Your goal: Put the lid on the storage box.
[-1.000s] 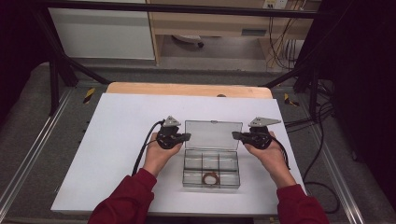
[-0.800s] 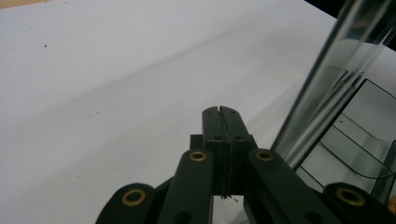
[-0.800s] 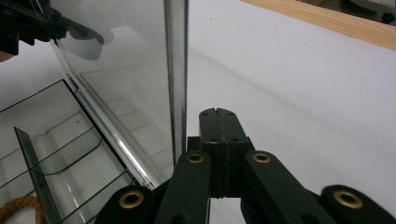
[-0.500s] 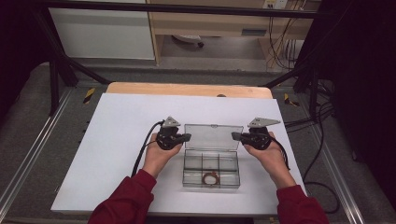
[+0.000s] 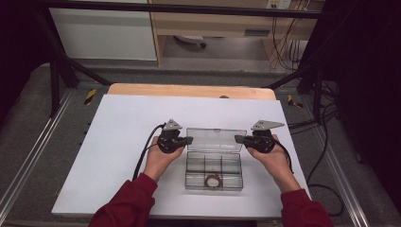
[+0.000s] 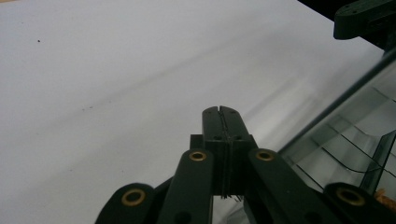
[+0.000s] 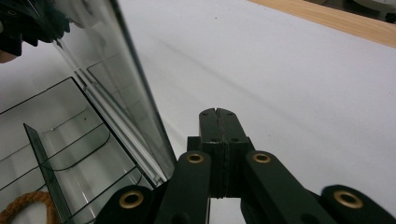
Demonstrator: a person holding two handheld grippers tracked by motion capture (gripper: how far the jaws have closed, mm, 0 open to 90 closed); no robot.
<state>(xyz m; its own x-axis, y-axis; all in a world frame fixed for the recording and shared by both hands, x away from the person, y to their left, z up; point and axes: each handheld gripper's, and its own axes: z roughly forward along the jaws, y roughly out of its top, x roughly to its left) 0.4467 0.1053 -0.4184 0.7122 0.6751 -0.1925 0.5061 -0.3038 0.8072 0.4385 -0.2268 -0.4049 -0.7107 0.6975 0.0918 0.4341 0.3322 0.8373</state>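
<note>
A white table top [image 5: 118,156] lies under me on a wooden bench, with dark frame rails and cabling beyond it. I place everything by the clear compartment box [image 5: 213,171], which sits near the front middle of the sheet with its lid [image 5: 216,140] standing up at the far edge. My left gripper [image 5: 188,140] rests just beside the lid's left end and my right gripper [image 5: 238,138] just beside its right end, both with jaws pressed together on nothing. Inside the box, in the front middle compartment, lies a small brown cord ring [image 5: 213,180].

To go on well, I judge I should keep both tips level with the lid's ends and move them evenly, so the light box does not skid or twist.

The high view shows both hands flanking the box. The right gripper view shows the dividers [image 7: 70,154] close up and the ring at the corner, the left gripper view the lid's edge and the other gripper beyond
</note>
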